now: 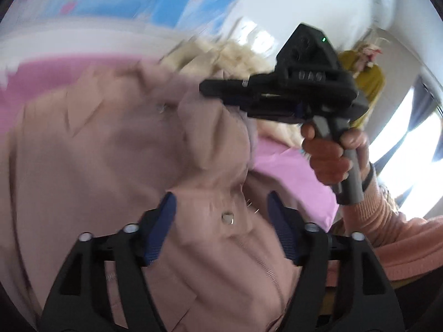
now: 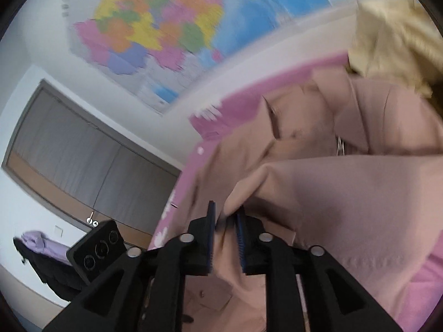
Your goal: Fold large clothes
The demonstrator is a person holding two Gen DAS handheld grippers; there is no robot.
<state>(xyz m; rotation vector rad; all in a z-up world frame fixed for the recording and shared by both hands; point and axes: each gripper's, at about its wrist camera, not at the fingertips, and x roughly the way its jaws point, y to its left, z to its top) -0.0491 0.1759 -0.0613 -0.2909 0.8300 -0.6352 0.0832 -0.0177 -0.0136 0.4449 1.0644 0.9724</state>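
The dusty-pink coat (image 1: pixel 105 144) lies rumpled on a pink bedsheet (image 1: pixel 293 182), spreading from directly under both tools away toward the wall, and the next move turns on where its loose flap sits: the cloth rises in a ridge just ahead of the left gripper (image 1: pixel 221 229) and runs up toward the right gripper (image 1: pixel 218 88), so the fold line seems to lie between the two hands. In the left wrist view the left gripper's jaws stand well apart, straddling a stretch of coat with a snap button (image 1: pixel 227 218) between them; the blue pads do not press on it, so nothing is held there. In the right wrist view the right gripper (image 2: pixel 225 235) has its jaws partly open with a fold of the coat's edge lying in the gap; the pads look close to the cloth but I cannot tell whether they pinch it. The right hand (image 1: pixel 329 155) holds its tool over the coat's far ridge, so it looks nearer the raised flap. A cream fluffy garment (image 1: pixel 221 55) lies beyond the coat. A coloured wall map (image 2: pixel 166 27) hangs behind, and a grey-brown wardrobe (image 2: pixel 83 149) stands off to one side.
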